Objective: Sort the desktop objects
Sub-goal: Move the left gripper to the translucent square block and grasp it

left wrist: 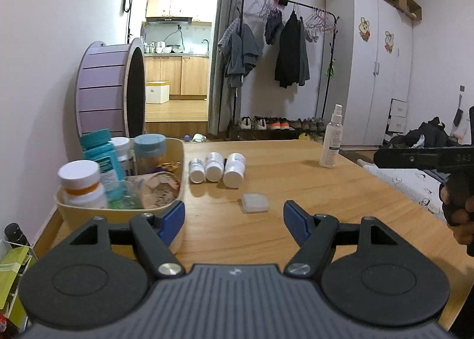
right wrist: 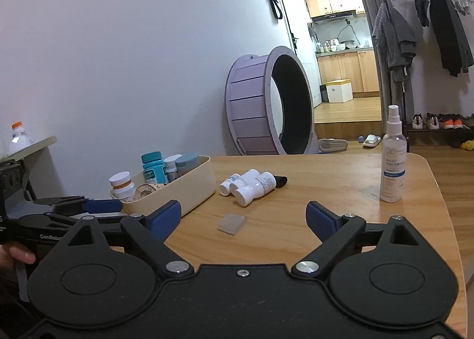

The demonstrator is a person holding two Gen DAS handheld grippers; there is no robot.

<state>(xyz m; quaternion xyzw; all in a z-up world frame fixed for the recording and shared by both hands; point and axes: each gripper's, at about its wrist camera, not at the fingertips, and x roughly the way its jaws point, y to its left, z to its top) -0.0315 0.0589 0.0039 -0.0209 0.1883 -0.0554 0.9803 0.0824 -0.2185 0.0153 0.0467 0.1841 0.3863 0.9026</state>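
While both tools hover low over the wooden worktop [left wrist: 296,179], neither holds anything. The left hand-held gripper [left wrist: 234,217] stands moderately wide with bare wood between its blue pads, and the right hand-held gripper [right wrist: 243,217] stands wider, also with nothing between its pads.

Just ahead of both lies a small, flat translucent case [left wrist: 254,202], alone on the wood. Farther ahead, three white pill bottles [left wrist: 217,168] lie on their sides, touching one another, just beside the cream storage bin [left wrist: 177,155]. A dark object lies behind them in the right wrist view; what it is cannot be told. Well ahead and to the right of the left tool, a clear spray bottle [left wrist: 331,143] stands upright near the worktop's far edge.

Judging from the layout, the step in hand is choosing the next loose item for the bin. The flat case looks awkward, so the pads should come in low and square to its sides. The bottles may roll, so closing across one body, not its cap, seems safer, taking the outermost first.

To the left of the left tool, the bin already holds an upright white bottle with an orange band [left wrist: 81,185], a teal bottle [left wrist: 102,161], a white bottle behind it, a jar with a grey-blue lid [left wrist: 149,155], and crumpled packets at the front.
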